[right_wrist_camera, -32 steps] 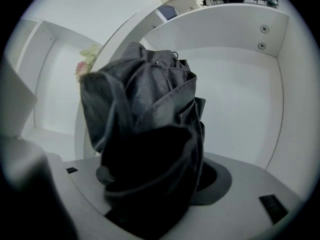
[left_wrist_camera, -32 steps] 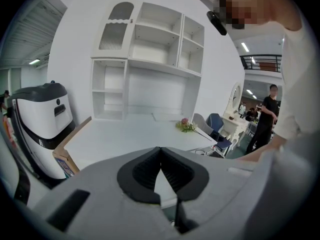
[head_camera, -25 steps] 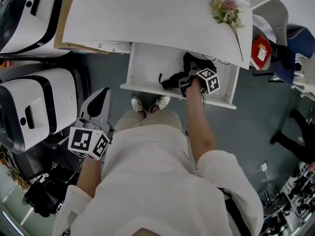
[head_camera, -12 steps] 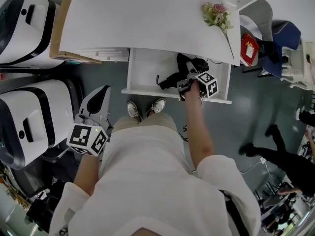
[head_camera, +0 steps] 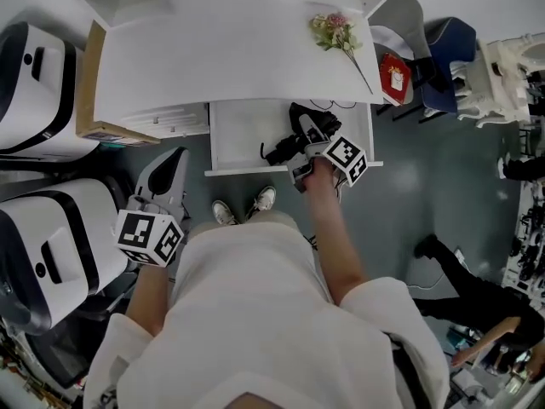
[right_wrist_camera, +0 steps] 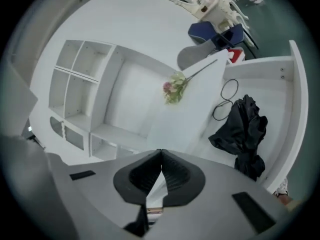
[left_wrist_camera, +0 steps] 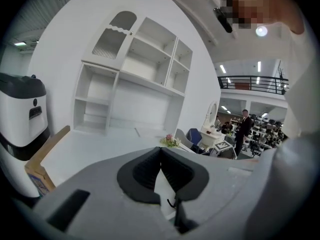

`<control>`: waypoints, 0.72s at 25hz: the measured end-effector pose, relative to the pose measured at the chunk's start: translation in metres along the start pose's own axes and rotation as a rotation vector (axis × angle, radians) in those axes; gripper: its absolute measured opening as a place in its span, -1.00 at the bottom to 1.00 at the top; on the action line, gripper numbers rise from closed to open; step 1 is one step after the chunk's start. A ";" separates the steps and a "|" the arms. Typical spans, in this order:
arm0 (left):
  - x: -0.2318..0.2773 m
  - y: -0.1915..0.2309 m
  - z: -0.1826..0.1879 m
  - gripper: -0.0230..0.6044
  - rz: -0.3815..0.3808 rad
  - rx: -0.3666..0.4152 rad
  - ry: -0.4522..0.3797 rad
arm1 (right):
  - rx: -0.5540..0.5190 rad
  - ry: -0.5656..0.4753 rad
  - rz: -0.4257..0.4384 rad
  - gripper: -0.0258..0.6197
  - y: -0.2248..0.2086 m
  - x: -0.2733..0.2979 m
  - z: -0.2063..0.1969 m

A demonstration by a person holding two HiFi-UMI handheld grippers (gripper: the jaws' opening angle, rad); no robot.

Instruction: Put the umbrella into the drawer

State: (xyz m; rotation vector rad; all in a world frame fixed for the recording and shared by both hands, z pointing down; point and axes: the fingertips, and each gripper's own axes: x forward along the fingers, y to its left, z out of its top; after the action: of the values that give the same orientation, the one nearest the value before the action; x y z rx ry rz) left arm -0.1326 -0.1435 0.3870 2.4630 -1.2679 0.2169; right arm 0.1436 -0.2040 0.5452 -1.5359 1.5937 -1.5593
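Observation:
The black folded umbrella (head_camera: 279, 149) lies in the open white drawer (head_camera: 238, 135) under the desk top; the right gripper view shows the umbrella (right_wrist_camera: 243, 134) crumpled on the drawer floor (right_wrist_camera: 277, 109) with its cord looped beside it. My right gripper (head_camera: 301, 124) hovers above the drawer's right half, over the umbrella, shut with nothing between its pads (right_wrist_camera: 161, 153). My left gripper (head_camera: 177, 155) is held at my left side, clear of the drawer, its pads (left_wrist_camera: 161, 149) meeting and empty.
A sprig of pink flowers (head_camera: 334, 31) lies on the white desk (head_camera: 230, 58). A shelf unit (right_wrist_camera: 85, 84) stands at the desk's back. Two white machines (head_camera: 43, 245) and a wooden board (head_camera: 89, 100) stand on the left. Chairs (head_camera: 443, 49) and a person (head_camera: 464, 288) are on the right.
My right gripper has risen out of the drawer and away from the umbrella, which stays lying inside. The left gripper has lifted slightly.

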 end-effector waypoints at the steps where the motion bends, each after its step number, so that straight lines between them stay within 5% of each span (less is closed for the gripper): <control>1: -0.002 0.000 0.002 -0.88 -0.004 0.001 -0.013 | -0.022 -0.013 0.034 -0.92 0.011 -0.005 0.002; 6: -0.011 0.001 0.012 -0.88 -0.016 0.011 -0.077 | -0.142 -0.102 0.208 -0.92 0.070 -0.035 0.021; 13: -0.028 0.002 0.045 -0.88 -0.012 0.067 -0.179 | -0.482 -0.160 0.436 -0.92 0.180 -0.087 0.039; 18: -0.039 -0.003 0.073 -0.88 0.002 0.105 -0.243 | -0.688 -0.218 0.495 -0.92 0.234 -0.122 0.046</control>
State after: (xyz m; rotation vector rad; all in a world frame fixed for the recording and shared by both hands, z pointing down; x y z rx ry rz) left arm -0.1551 -0.1405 0.3077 2.6416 -1.3873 -0.0167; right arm 0.1278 -0.1728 0.2798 -1.3796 2.2791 -0.5788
